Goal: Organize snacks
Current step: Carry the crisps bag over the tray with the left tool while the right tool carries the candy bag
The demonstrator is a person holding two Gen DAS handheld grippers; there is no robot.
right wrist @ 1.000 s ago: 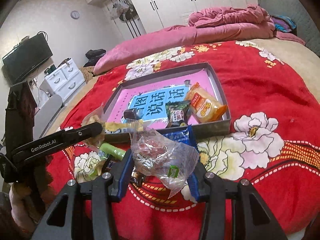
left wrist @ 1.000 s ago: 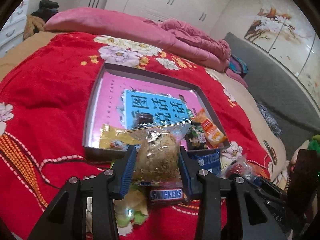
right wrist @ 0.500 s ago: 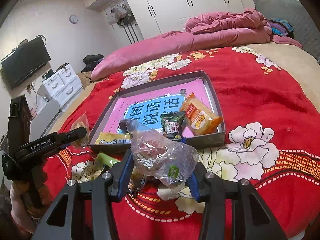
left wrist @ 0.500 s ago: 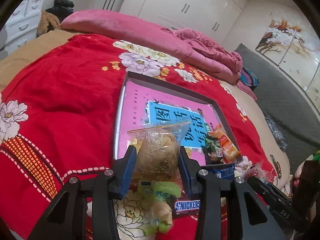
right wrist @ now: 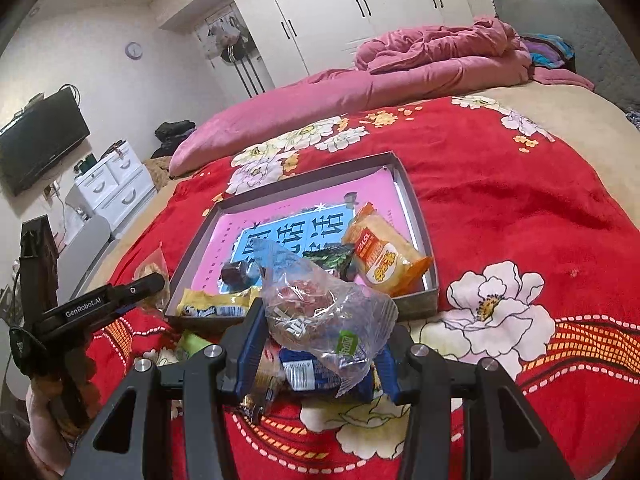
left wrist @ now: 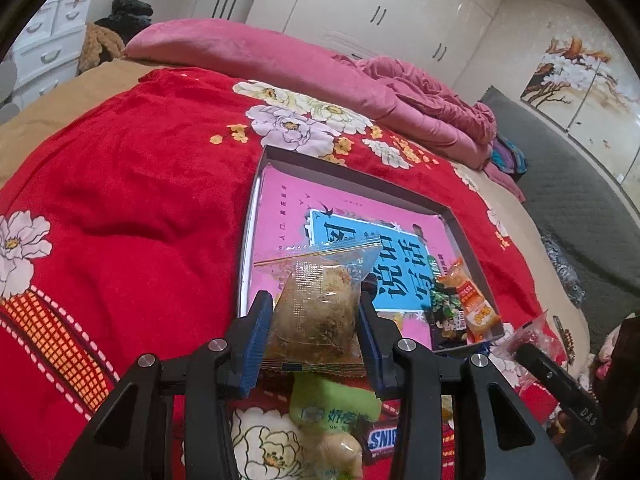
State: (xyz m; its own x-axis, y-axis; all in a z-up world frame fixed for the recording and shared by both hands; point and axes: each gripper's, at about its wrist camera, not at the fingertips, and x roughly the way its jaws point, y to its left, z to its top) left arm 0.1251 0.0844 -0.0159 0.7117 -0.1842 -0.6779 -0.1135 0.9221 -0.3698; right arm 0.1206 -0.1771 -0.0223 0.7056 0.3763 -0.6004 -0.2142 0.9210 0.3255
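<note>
Sliding left past the tray (left wrist: 466,236), my left gripper (left wrist: 316,336) clamps a cake packet (left wrist: 318,308); my right gripper (right wrist: 320,344) grips a clear bag (right wrist: 320,304), both undelivered.

My room is evenly lit from overhead, soft and a little warm, with only faint shadows. Glare streaks the glossy wardrobe doors (left wrist: 384,12). Both fisheye views bend hard toward black rounded corners. The green packet (left wrist: 334,408) nearest my left lens looks blurred.

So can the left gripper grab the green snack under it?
Probably not yet. The left gripper is shut on a clear snack bag, so its jaws are full. The green snack lies uncovered just below.
</note>
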